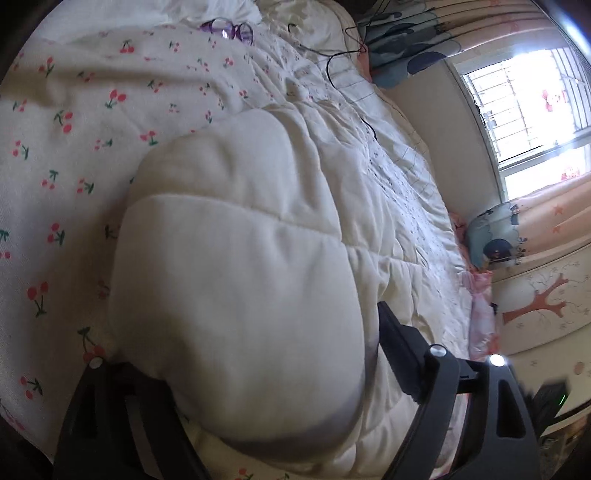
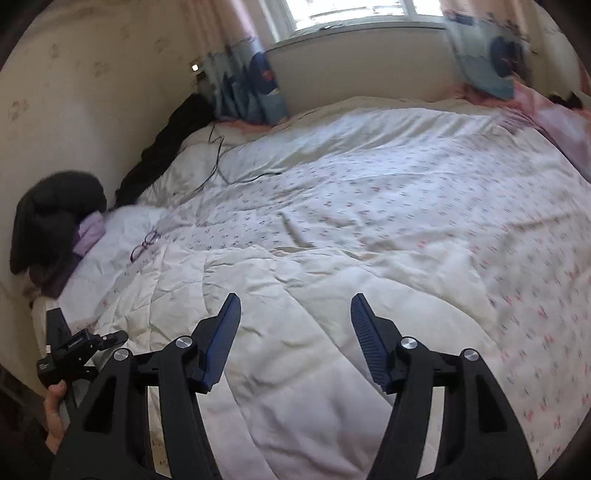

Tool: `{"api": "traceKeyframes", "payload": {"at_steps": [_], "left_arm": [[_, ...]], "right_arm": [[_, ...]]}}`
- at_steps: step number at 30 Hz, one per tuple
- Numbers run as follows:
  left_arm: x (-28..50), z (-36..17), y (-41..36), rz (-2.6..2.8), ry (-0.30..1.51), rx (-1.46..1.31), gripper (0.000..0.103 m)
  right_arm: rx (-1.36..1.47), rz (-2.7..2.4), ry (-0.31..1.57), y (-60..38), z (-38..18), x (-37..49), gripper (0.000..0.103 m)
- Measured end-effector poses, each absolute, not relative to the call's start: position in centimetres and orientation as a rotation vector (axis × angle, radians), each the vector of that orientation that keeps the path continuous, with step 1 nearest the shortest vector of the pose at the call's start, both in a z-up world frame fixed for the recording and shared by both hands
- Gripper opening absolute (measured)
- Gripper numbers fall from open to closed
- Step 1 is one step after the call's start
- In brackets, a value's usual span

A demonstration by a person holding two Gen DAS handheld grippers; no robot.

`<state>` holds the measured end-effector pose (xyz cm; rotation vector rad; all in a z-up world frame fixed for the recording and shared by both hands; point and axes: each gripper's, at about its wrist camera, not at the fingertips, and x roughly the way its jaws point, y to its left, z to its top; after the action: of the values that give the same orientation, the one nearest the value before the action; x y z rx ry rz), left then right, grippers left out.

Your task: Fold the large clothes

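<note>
A thick white quilted comforter [image 1: 236, 258] lies over a bed with a cherry-print cover [image 1: 55, 122]. In the left wrist view a bulging fold of it fills the space between the fingers of my left gripper [image 1: 240, 332]. The jaws stand wide; the right finger [image 1: 393, 332] sits just beside the fold, and the other finger is hidden behind it. In the right wrist view my right gripper [image 2: 294, 297] hovers open above the comforter [image 2: 295, 369] with nothing between its fingers. The left gripper [image 2: 74, 350] and a person's hand [image 2: 55, 406] show at the lower left.
Purple glasses [image 2: 144, 240] and a thin black cable [image 2: 218, 158] lie on the bed toward the wall. Dark and lilac clothes [image 2: 55, 214] are heaped by the wall. Beyond the bed's far side are patterned curtains [image 2: 255, 88] and a window [image 2: 351, 11].
</note>
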<state>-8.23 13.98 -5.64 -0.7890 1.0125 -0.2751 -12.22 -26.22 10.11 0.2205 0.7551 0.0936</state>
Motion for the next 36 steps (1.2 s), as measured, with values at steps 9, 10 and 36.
{"api": "traceKeyframes", "payload": {"at_steps": [9,10,36], "left_arm": [[-7.8,-5.6,12.8,-0.342,1.006,-0.774,0.085],[-7.8,-5.6,12.7,-0.335,1.012,-0.775,0.085],[-8.8,-3.0,10.1,-0.235,0.948,-0.567,0.087]], "right_arm": [[0.077,0.065,1.071,-20.1,-2.3,0.8,0.066],[0.085,0.071,1.071,-20.2,-2.0,0.7,0.066],[0.025,-0.054,1.036,-20.4,-0.6,4.1,0.089]]}}
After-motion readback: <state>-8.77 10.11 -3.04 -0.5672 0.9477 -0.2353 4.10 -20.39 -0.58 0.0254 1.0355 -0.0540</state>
